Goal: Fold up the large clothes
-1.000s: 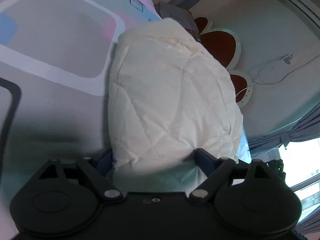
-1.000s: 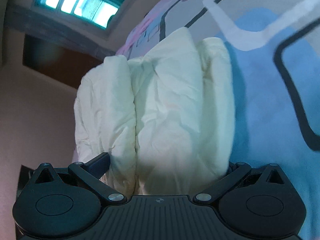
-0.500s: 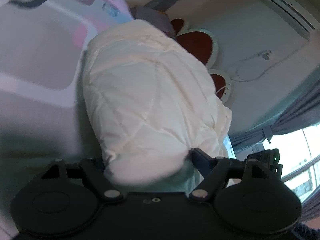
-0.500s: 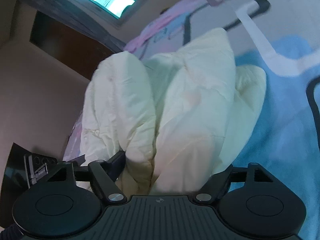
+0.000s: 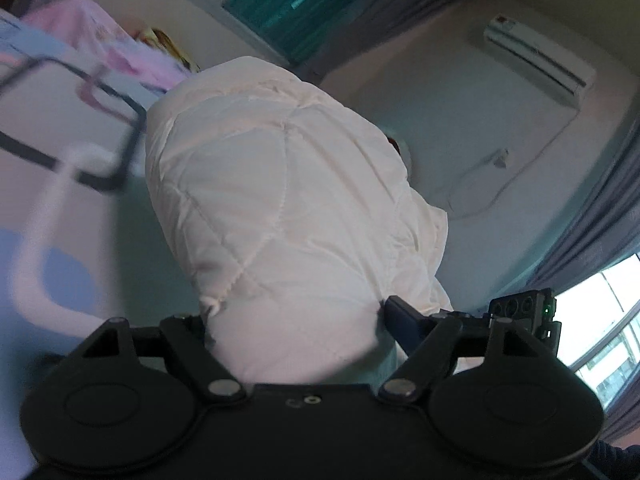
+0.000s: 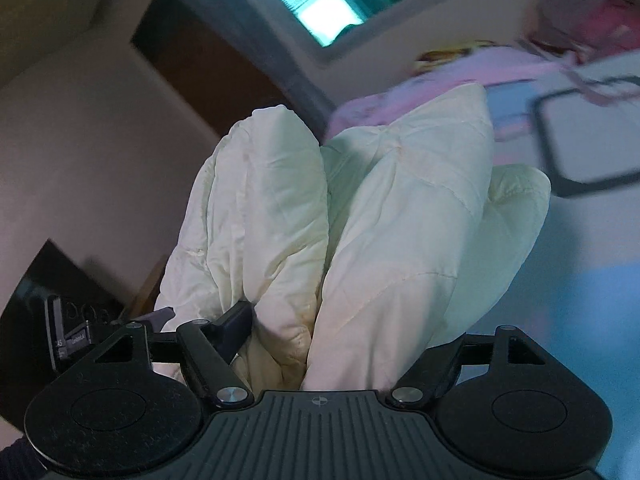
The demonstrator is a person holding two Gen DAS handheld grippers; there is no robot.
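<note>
Left wrist view, left to right: patterned bedsheet [image 5: 60,184] at left; white quilted garment [image 5: 288,208] at centre, bunched and raised clear of the sheet; wall air conditioner [image 5: 536,64] at far right. The left gripper [image 5: 296,320] has its fingers clamped on the garment's near end. Right wrist view: dark doorway [image 6: 208,68] at far left; folded cream garment [image 6: 360,216] at centre; bedsheet [image 6: 592,240] at right. The right gripper [image 6: 344,344] grasps the thick folds between its fingers.
</note>
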